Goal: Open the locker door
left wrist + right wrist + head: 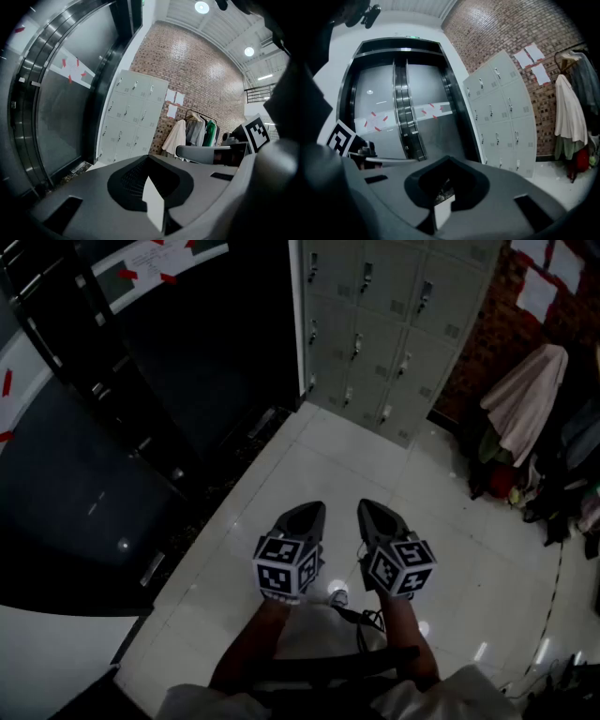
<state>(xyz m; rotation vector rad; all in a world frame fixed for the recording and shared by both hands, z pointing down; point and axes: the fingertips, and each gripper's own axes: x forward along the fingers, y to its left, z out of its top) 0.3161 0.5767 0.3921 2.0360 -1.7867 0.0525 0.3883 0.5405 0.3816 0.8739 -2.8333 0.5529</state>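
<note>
The person is standing on the white tiled floor [281,465], well apart from the grey metal locker bank [384,324], and is holding both tools out side by side toward it. All the locker doors that show are closed, each with a small handle, so the task is not yet begun, and this looks like the approach to it.

The left gripper [314,509] is pointing forward and slightly down, its jaws pressed together with nothing between them. The right gripper [367,507], just beside it on the side farther from the dark curved glass door [94,446], is likewise closed and empty. Keeping both closed and level probably serves for carrying them while walking up. A handle will likely call for one pair of jaws to part first.

To the left of the locker bank, the glass door is carrying a white band with red tape marks [159,261]. To its right, white paper sheets [548,277] are hanging on the red brick wall [487,334], their print too small to read. A pale garment [525,399] is hanging below them. No brand or label is legible.
</note>
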